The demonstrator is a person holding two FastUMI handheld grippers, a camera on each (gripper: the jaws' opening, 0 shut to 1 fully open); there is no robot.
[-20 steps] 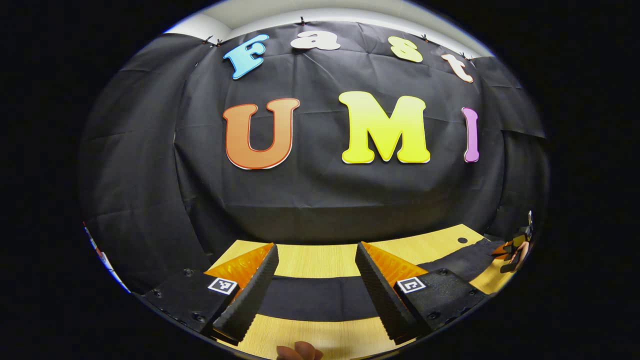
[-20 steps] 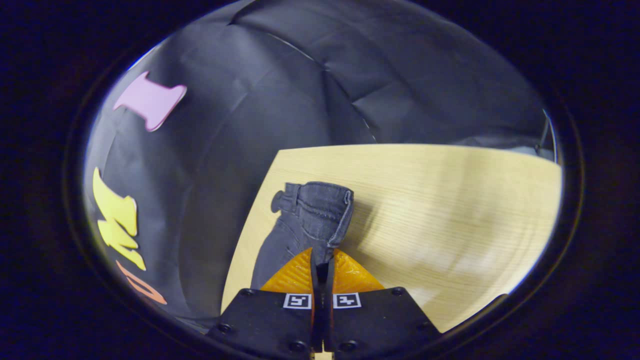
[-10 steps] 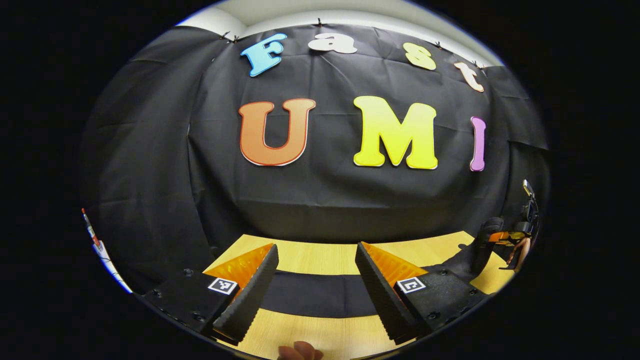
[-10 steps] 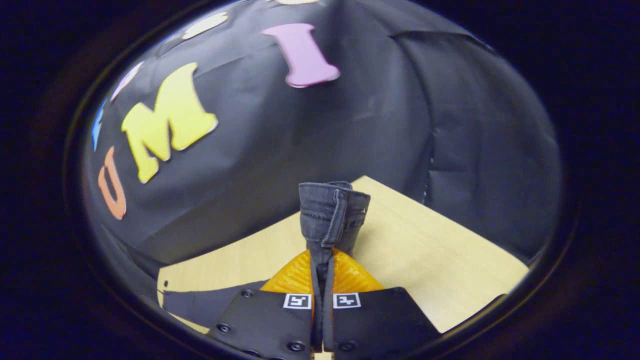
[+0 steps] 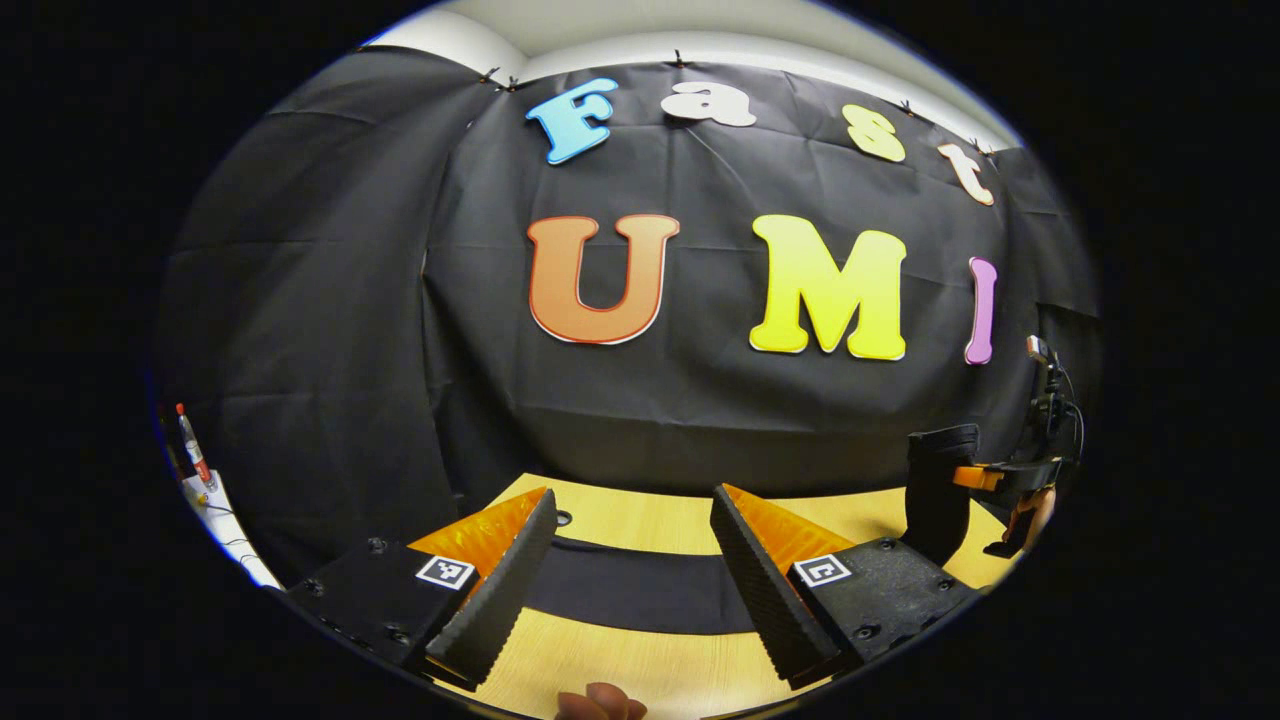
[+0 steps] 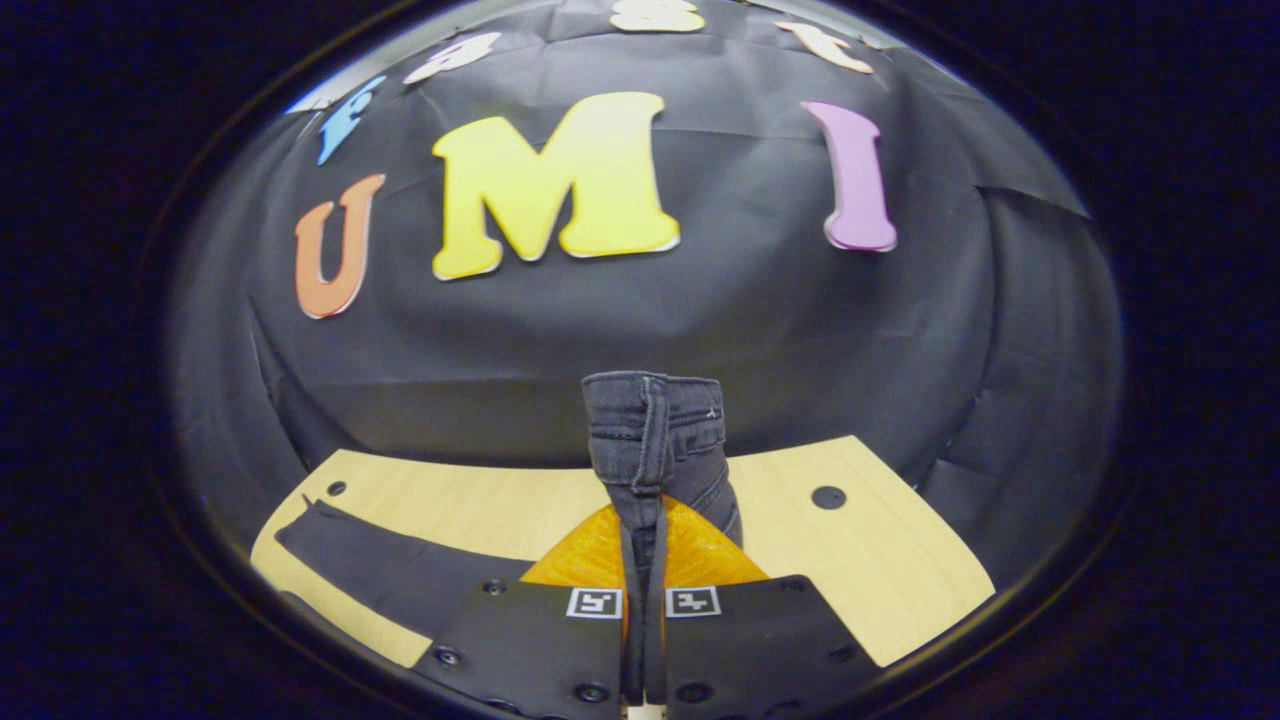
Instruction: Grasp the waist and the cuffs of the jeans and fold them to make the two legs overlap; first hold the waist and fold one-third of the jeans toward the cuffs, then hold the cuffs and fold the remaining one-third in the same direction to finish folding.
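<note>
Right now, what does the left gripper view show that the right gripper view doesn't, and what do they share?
Left gripper view: the left gripper open above the flat leg, a fingertip at the bottom edge, and a red-capped bottle far left.

Right gripper view: the right gripper shut on the waistband, held upright with its stitching visible.

Both: the jeans on the wooden table.

jeans (image 6: 655, 440): 1 | table (image 6: 900, 580): 1 | tongs: 2 (left (image 5: 630, 560), right (image 6: 643, 560))
</note>
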